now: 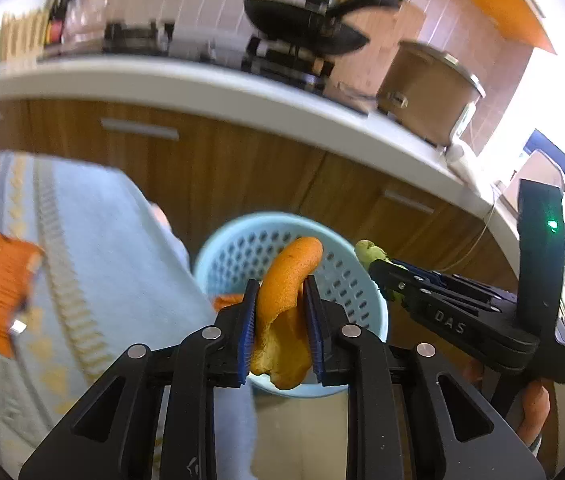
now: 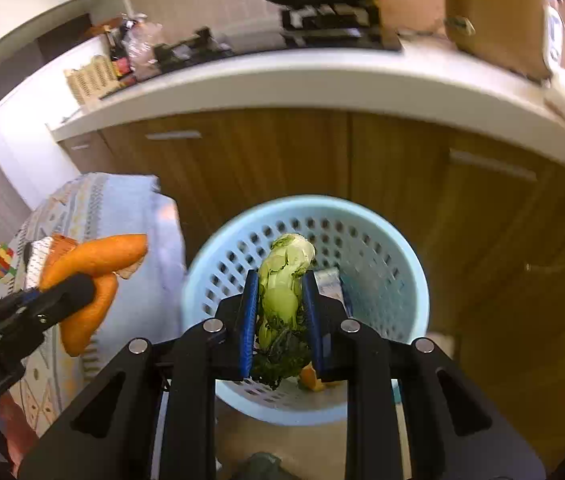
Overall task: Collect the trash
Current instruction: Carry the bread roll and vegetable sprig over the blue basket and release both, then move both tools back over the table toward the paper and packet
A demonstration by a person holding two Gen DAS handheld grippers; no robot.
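Between the blue pads of the left gripper (image 1: 280, 312) sits a curled piece of orange peel (image 1: 286, 304), pinched across its middle so both ends hang free and nothing is crushed. Its jaws are clamped on the peel, which juts forward over the near rim of the pale blue perforated basket (image 1: 346, 280) standing on the floor. Just to its right, the right gripper (image 2: 280, 316) is closed on a limp green vegetable stalk (image 2: 286, 280), pale stem end forward and dark wilted leaves trailing back between the pads. From its own camera that stalk hangs directly above the basket's open mouth; judging by the downward tilt of both tools, the scraps are held this way so they can fall straight in when released.

Inside the basket, one small orange scrap (image 2: 311, 378) and one pale wrapper-like piece (image 2: 328, 280) already lie near the wall. Count: two grippers, one peel, one stalk, one basket. Beside the basket, the patterned blue cloth (image 1: 94, 240) covers a table edge, with wooden cabinet doors (image 2: 282, 152) behind, under the worktop.
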